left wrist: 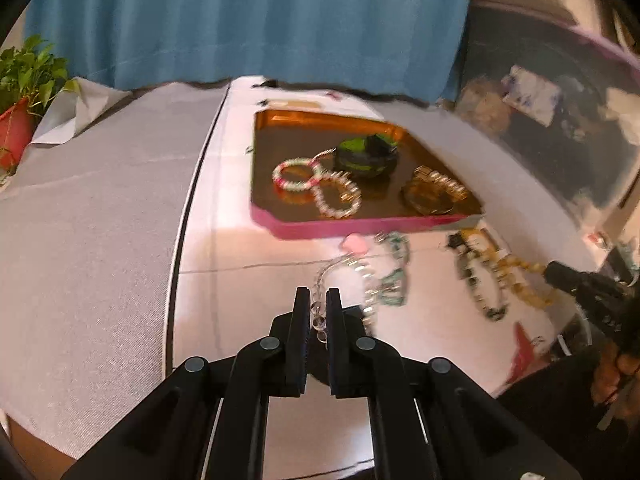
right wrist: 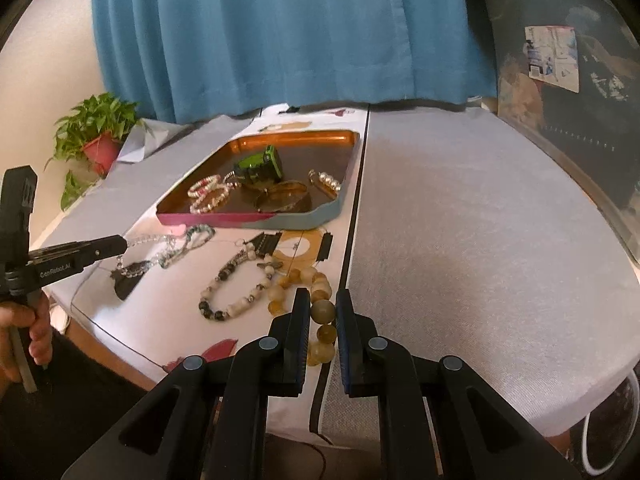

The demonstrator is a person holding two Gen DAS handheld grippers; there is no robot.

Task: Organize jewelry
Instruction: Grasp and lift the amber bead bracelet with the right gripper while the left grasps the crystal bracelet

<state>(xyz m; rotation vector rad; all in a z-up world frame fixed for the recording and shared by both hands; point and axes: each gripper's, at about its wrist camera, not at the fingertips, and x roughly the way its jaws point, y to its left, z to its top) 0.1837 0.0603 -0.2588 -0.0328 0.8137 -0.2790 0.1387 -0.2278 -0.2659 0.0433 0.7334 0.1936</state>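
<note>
Gripping a clear-beaded chain (left wrist: 320,280) and a chunky amber bead bracelet (right wrist: 320,312) with clenched jaws, both grippers are lifting them, needing carriage into the pink-rimmed tray (left wrist: 360,226).

Blue curtain (right wrist: 280,32); potted plant (right wrist: 96,136)

On my counter (right wrist: 460,240) the shallow pink-rimmed tin tray (right wrist: 208,219) sits toward the back, before the blue curtain (right wrist: 280,32). In it lie beaded bracelets (right wrist: 208,196), a green-and-black toy (right wrist: 262,166) and a gold bangle (right wrist: 284,200). Nearer me, before the tray, the amber bead bracelet (right wrist: 316,284) lies rightmost — the black-and-white bead bracelet (right wrist: 236,292) just left of it, the clear crystal strand (right wrist: 160,248) further left. A potted plant in a red pot (right wrist: 98,136) stands far left, behind.
</note>
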